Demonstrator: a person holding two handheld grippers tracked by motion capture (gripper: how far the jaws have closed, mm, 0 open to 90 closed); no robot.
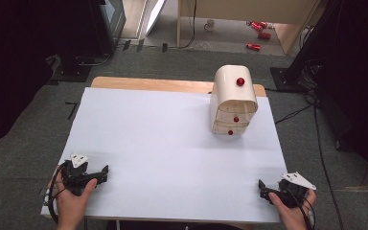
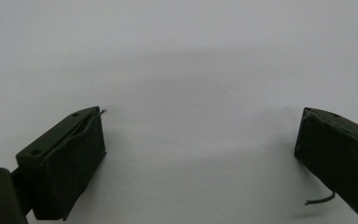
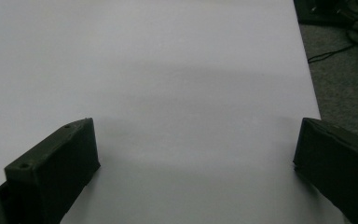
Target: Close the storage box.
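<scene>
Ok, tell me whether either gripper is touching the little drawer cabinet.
No: the drawer cabinet stands at the far right of the table, while the left gripper and right gripper rest apart from it at the near edge.

The white desk top (image 1: 172, 143) is evenly and softly lit from above, the brightest thing in the room; the corners of the high view fall into near black. The cream drawer box (image 1: 234, 100) near the far right edge catches a mild sheen on its rounded top and throws only a faint shadow. The whole high view is a little soft and grainy. In both gripper views the white surface carries a broad, pale grey shadow band across the middle, and the black jaws show as dark, slightly blurred blocks with little detail.
</scene>
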